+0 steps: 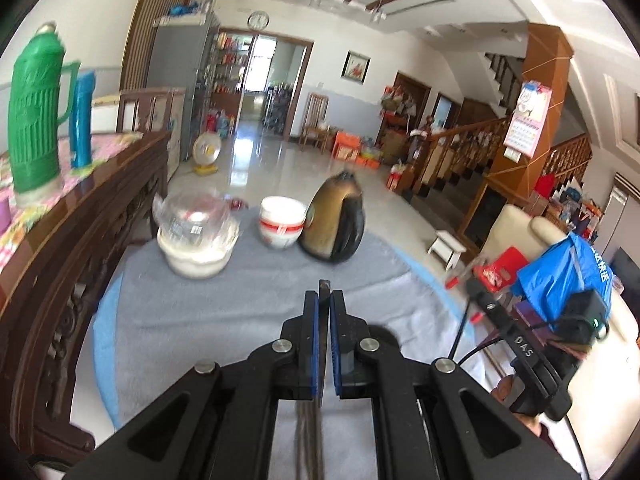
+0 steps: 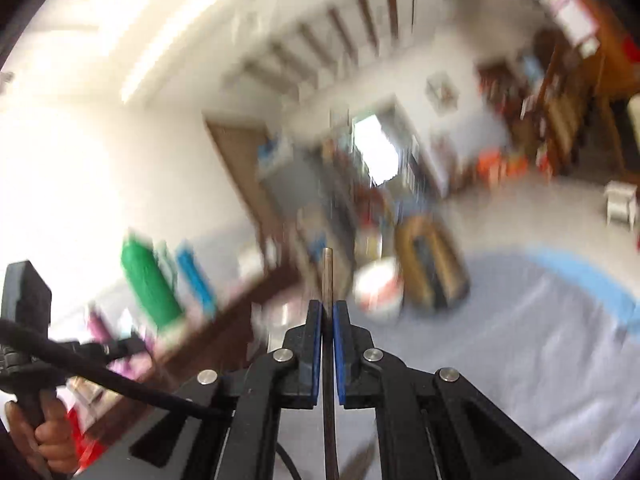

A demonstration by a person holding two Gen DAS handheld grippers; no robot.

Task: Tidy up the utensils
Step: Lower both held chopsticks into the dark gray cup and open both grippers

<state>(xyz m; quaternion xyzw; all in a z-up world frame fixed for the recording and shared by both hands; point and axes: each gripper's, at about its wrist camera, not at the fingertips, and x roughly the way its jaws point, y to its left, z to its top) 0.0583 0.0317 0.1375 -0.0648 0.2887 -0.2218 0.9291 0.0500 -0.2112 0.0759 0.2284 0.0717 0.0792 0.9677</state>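
A: What do your 2 grippers have hold of?

B: Your left gripper [image 1: 324, 300] is clamped tight on a thin dark stick [image 1: 322, 285], likely a chopstick; it runs along the fingers, its tip just past them. Your right gripper [image 2: 328, 308] is pinched shut on another chopstick [image 2: 328, 276] lying the same way, its end poking well beyond the pads.

A: Where do they go?

B: Probably the brown holder [image 1: 334, 220] standing upright at the far side of the grey cloth [image 1: 200, 320], beside the white bowl [image 1: 282, 226]. In your left view it sits ahead and slightly right. The right view is badly blurred, so you cannot tell which hand is nearer.
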